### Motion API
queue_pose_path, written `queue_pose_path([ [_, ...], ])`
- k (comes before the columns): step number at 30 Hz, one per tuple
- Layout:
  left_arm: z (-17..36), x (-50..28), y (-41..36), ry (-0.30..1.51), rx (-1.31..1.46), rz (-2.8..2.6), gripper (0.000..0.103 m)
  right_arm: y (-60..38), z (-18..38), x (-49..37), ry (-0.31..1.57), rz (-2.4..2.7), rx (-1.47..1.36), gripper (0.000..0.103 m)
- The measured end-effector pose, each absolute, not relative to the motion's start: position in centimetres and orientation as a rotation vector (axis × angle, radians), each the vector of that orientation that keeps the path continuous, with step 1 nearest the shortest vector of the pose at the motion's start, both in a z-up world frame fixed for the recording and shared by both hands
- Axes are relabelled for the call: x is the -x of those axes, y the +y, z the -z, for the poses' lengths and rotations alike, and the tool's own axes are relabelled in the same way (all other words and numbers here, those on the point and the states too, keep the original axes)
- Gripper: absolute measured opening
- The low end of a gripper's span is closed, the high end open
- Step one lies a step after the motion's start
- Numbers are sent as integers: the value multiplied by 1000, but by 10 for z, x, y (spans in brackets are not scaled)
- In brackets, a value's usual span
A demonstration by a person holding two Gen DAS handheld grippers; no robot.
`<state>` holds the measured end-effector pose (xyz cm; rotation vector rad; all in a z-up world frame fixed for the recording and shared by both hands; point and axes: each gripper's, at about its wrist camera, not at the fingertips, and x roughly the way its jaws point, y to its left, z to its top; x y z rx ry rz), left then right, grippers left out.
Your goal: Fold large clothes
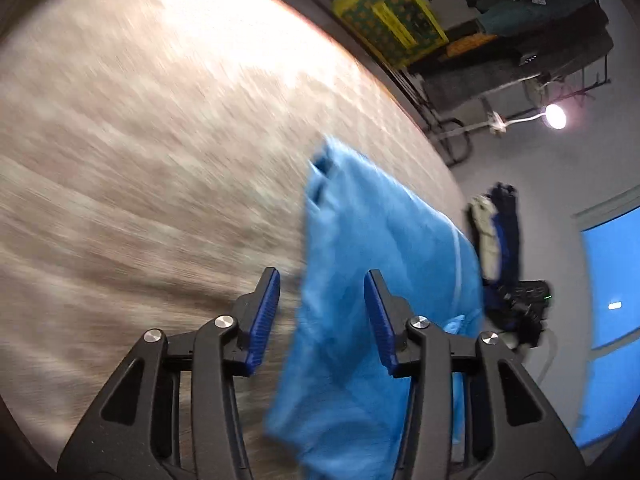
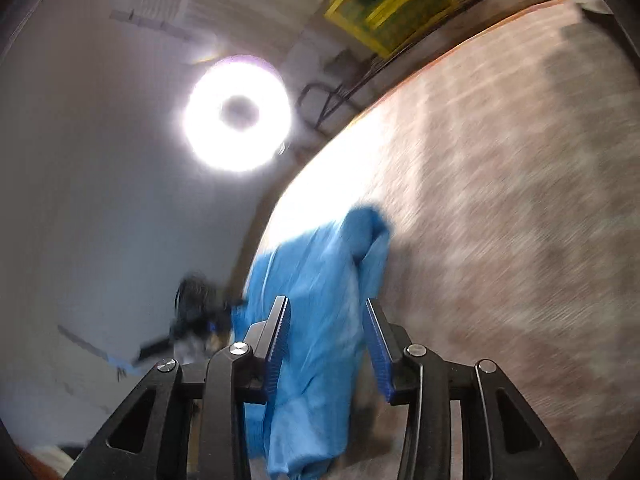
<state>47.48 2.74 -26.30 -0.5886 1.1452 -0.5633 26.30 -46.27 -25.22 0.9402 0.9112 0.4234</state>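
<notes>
Left view first: left tongs (image 1: 322, 312) standing apart, pads clear of the cloth, blue garment (image 1: 360, 264) running up between and beyond them. Lying bunched in a long strip on the worktop (image 1: 140, 140), near its right edge, part of it draping over that edge. Looking like an early stage: no flat panel, no squared fold showing, so spreading and every fold probably remaining. Sitting past the far edge: yellow crate (image 1: 390, 16), rack of dark clothes (image 1: 532, 8), lamp (image 1: 554, 116), more clothes heaped on the floor (image 1: 496, 232). Nothing lying on the worktop near the garment to block a fold; blur hiding fine detail.

Right view next: right tongs (image 2: 326, 328) also standing apart, narrower, the blue garment (image 2: 320, 280) passing between the pads without being clearly pinched. Same crumpled ridge hugging the worktop edge (image 2: 500, 200), one end humped up. Glaring ring light (image 2: 238, 114) washing out the near corner; yellow crate (image 2: 390, 4) beyond. Main hindrance, judging from here: closeness to the edge, with cloth likely to slide off when pulled.
</notes>
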Motion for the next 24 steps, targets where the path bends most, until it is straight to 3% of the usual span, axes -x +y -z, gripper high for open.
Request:
queue_pose_path([
  [2, 242, -466, 31, 1106, 548, 551, 44, -463, 251, -274, 958, -381, -843, 14],
  [3, 235, -463, 29, 1093, 536, 557, 44, -460, 252, -279, 980, -381, -801, 12],
  [10, 192, -425, -75, 1056, 374, 761, 44, -426, 272, -323, 1060, -515, -772, 11],
  [17, 217, -412, -140, 1141, 346, 852, 44, -420, 300, -359, 1124, -542, -859, 13],
  [24, 233, -424, -202, 1191, 188, 881, 44, -430, 319, -378, 1042, -490, -1072, 9],
])
